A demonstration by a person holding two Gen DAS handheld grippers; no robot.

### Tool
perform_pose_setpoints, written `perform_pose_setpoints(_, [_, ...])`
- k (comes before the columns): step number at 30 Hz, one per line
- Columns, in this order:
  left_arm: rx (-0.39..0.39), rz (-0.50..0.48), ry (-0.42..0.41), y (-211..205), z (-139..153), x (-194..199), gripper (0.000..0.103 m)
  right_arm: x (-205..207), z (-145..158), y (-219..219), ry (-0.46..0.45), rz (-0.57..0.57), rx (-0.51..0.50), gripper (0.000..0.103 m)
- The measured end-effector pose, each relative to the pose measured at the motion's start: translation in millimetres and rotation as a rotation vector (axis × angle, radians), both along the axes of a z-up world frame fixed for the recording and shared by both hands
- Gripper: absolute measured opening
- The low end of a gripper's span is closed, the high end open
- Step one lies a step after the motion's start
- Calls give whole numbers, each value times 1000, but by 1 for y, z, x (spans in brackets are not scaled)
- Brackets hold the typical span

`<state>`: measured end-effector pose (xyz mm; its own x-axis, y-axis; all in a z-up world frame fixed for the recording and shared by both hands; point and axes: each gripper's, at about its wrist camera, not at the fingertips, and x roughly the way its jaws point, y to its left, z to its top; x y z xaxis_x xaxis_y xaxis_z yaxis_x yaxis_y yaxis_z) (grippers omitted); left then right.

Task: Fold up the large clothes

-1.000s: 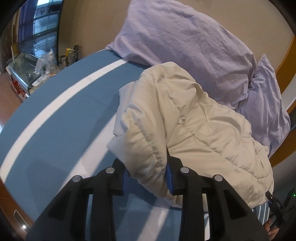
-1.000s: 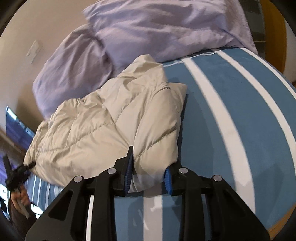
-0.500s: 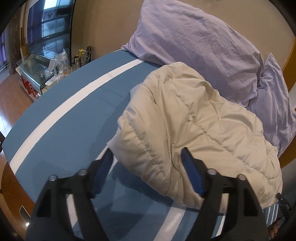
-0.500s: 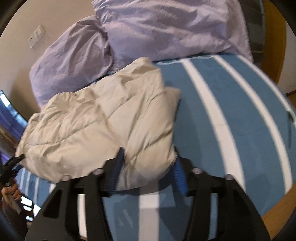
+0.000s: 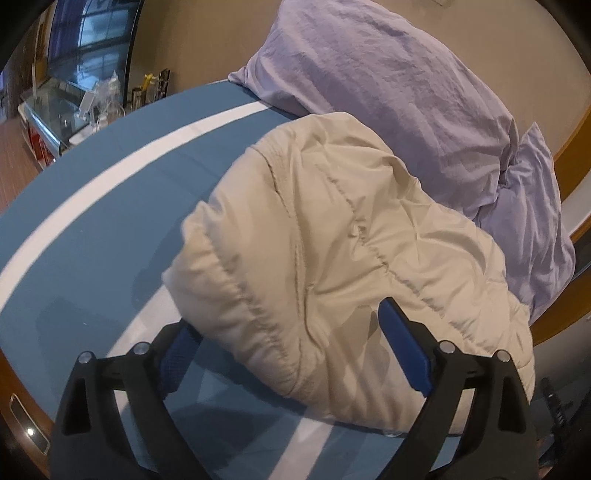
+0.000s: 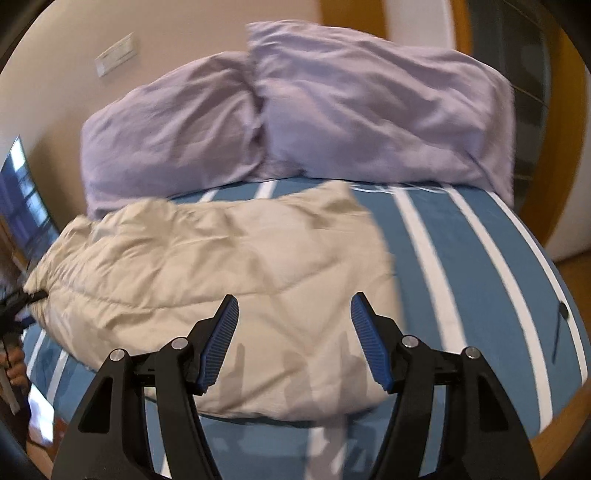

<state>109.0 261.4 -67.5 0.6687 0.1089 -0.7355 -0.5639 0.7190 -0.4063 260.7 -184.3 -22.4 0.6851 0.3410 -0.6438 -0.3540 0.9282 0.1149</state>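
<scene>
While both grippers hang over the bed [image 5: 110, 221], the cream quilted jacket [image 5: 351, 240] lies bunched on the blue cover, free of either tool. Left gripper [image 5: 291, 343]: jaws spread wide, nothing held; the jacket's puffy near edge sits between and just beyond the 2 blue pads [image 5: 404, 350], and whether it touches them cannot be told. Right gripper [image 6: 293, 339]: jaws also wide apart and holding nothing, with the jacket spread beneath and ahead of the gap, reaching further to the left of the jaws than to the right.

Surface: blue bed cover with white stripes [image 6: 424, 243] running away from the right jaws toward the head of the bed; 1 broad white stripe [image 5: 122, 166] passes to the left of the left jaws. 2 lilac pillows [image 6: 369, 110] lean against a beige wall beyond the jacket, side by side and touching. Wooden bed edge [image 5: 14, 398] shows at lower left of the left jaws.

Room: wall switch plate [image 6: 114, 53] above the pillows; window [image 5: 92, 33] and a cluttered glass-topped stand [image 5: 62, 110] far left of the left jaws; wood floor. Right view slightly blurred.
</scene>
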Motion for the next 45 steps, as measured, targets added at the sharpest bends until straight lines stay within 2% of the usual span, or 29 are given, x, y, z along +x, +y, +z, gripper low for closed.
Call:
perform_pose_setpoints(8, [-49,27,-6,2,-9,9,93,-3,-18,42,8,67,-29,65])
perform_pose_setpoints(13, [-72,36,-7,5,-14,13,93,-7,-21,60,-23,85,-56,65])
perform_pose_setpoints(18, [-87,44,-10,6,-17,18,93,-11,-19,77,-21,126,-14,65])
perform_pose_setpoints(22, [-107,51,-18,8,-20,19,93,-20,-24,100,-26,170,-38,65])
perform_pose_setpoints(26, [-128,59,-35,9,-22,21,93,-17,-41,113,12,149,-61,66])
perform_pose_setpoints(31, [-151,76,-64,9,-24,25,92,-18,-51,125,-13,125,-125,67])
perform_pose_setpoints(33, [-145,82,-78,7,-22,26,85,-18,-53,129,-13,118,-149,67])
perform_pose_setpoints(35, [-129,87,-90,5,-16,27,72,-17,-54,131,-4,113,-154,67])
perform_pose_setpoints(37, [-118,82,-107,3,-7,27,54,-15,-55,133,5,108,-161,67])
perform_pose_setpoints(40, [-122,61,-133,2,6,28,39,-14,-56,134,13,103,-169,67])
perform_pose_setpoints(45, [-87,21,-178,-10,34,32,31,-11,-57,135,26,102,-172,67])
